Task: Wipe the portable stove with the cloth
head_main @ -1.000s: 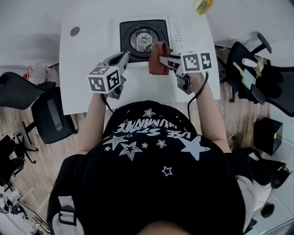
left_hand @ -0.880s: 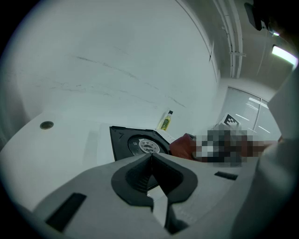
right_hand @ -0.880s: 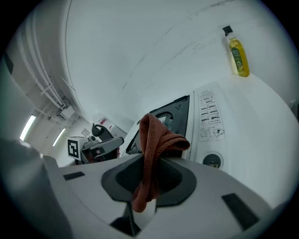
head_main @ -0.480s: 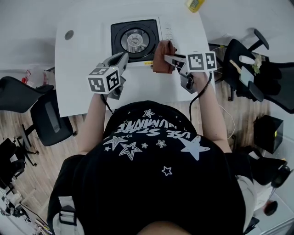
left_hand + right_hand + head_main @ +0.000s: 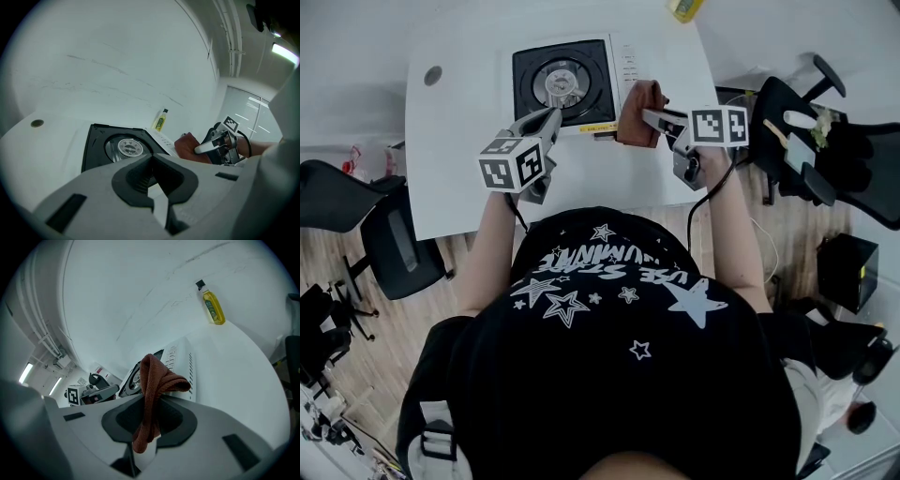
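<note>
Rust-brown woven cloth (image 5: 157,376): bunched, clamped in right gripper (image 5: 149,427) at front right corner of white portable stove with black burner top (image 5: 572,84); contact unclear. Left gripper (image 5: 152,183): jaws together, empty. Progress: fits wiping pending or finished.

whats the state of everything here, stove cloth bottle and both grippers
stove: nothing on the burner, no flame seen
cloth: bunched, pinched in the right jaws
bottle: upright on the table, capped
left gripper: jaws shut, empty
right gripper: jaws shut on the cloth
</note>
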`<move>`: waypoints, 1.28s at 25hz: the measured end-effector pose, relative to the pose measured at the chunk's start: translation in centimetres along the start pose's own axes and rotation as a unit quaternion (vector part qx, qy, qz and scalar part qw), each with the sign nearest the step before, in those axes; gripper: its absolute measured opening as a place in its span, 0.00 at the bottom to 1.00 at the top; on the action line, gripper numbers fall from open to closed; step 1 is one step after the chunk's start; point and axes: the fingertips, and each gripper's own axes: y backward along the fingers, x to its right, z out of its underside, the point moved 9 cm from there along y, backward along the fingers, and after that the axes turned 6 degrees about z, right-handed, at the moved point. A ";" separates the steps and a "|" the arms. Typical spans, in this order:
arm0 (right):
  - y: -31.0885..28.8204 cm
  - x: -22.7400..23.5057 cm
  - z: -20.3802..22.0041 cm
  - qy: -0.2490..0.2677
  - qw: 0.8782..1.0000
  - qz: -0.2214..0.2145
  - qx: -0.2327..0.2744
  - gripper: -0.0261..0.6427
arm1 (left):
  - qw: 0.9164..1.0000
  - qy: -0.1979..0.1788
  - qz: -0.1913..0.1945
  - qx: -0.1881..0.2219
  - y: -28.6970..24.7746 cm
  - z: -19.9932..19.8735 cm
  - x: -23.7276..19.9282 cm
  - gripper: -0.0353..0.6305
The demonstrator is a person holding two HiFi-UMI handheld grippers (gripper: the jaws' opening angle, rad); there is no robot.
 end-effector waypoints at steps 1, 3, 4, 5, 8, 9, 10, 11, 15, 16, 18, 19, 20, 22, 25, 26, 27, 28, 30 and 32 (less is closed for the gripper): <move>0.2 0.3 0.0 -0.002 1.000 0.001 0.001 0.14 | 1.000 0.000 0.000 0.000 -0.1 0.0 0.2 0.07; 0.6 0.7 0.1 -0.003 1.000 0.004 0.004 0.14 | 1.000 -0.002 0.000 0.000 -0.2 0.0 0.3 0.07; 0.8 0.8 0.2 -0.003 1.000 0.006 0.005 0.14 | 1.000 -0.003 0.000 0.000 -0.2 0.0 0.4 0.07; 0.9 0.9 0.2 -0.004 1.000 0.007 0.006 0.14 | 1.000 -0.004 -0.001 0.000 -0.1 0.0 0.5 0.07; 1.7 1.6 0.4 -0.008 1.000 0.013 0.011 0.14 | 1.000 -0.005 -0.002 -0.001 -0.2 0.2 0.9 0.07; 2.0 1.8 0.4 -0.010 1.000 0.014 0.013 0.14 | 1.000 -0.005 -0.002 -0.001 -0.2 0.2 1.1 0.07; 2.3 2.1 0.4 -0.012 1.000 0.016 0.016 0.14 | 1.000 -0.006 -0.003 -0.001 -0.2 0.3 1.2 0.07; 2.6 2.3 0.4 -0.015 1.000 0.017 0.019 0.14 | 1.000 -0.007 -0.004 -0.001 -0.3 0.3 1.3 0.07; 3.4 2.7 0.2 -0.023 0.999 0.017 0.035 0.14 | 1.000 -0.008 -0.008 0.000 -0.1 0.3 1.4 0.07; 3.5 2.6 0.1 -0.023 0.999 0.017 0.039 0.14 | 1.000 -0.008 -0.008 0.001 0.0 0.3 1.4 0.07; 3.6 2.2 0.0 -0.021 0.999 0.017 0.045 0.14 | 1.000 -0.007 -0.005 0.002 0.1 0.4 1.5 0.07; 3.6 1.9 -0.1 -0.019 0.999 0.017 0.048 0.14 | 1.000 -0.008 -0.003 0.001 0.2 0.4 1.5 0.07; 3.6 1.6 -0.2 -0.017 0.998 0.018 0.051 0.14 | 1.000 -0.010 0.000 0.001 0.3 0.4 1.4 0.07; 3.4 0.7 -0.4 -0.013 0.998 0.021 0.059 0.14 | 1.000 -0.013 0.006 0.002 0.6 0.3 1.1 0.07; 2.8 -1.0 -0.5 -0.012 0.997 0.025 0.070 0.14 | 1.000 -0.016 0.014 0.002 1.5 0.0 0.3 0.07; 2.6 -1.7 -0.5 -0.011 0.997 0.026 0.073 0.14 | 1.000 -0.018 0.019 0.001 1.9 -0.1 0.1 0.07; 2.4 -2.4 -0.5 -0.009 0.997 0.028 0.077 0.14 | 1.000 -0.020 0.024 0.000 2.3 -0.2 -0.2 0.07; 2.1 -3.2 -0.5 -0.006 0.996 0.029 0.082 0.14 | 0.999 -0.023 0.028 -0.001 2.8 -0.4 -0.6 0.07; 1.3 -5.0 -0.4 -0.001 0.995 0.033 0.090 0.14 | 0.999 -0.029 0.036 -0.002 3.9 -0.7 -1.6 0.07; 0.3 -6.9 -0.2 0.003 0.995 0.034 0.096 0.14 | 0.999 -0.032 0.041 -0.003 5.1 -1.0 -2.9 0.07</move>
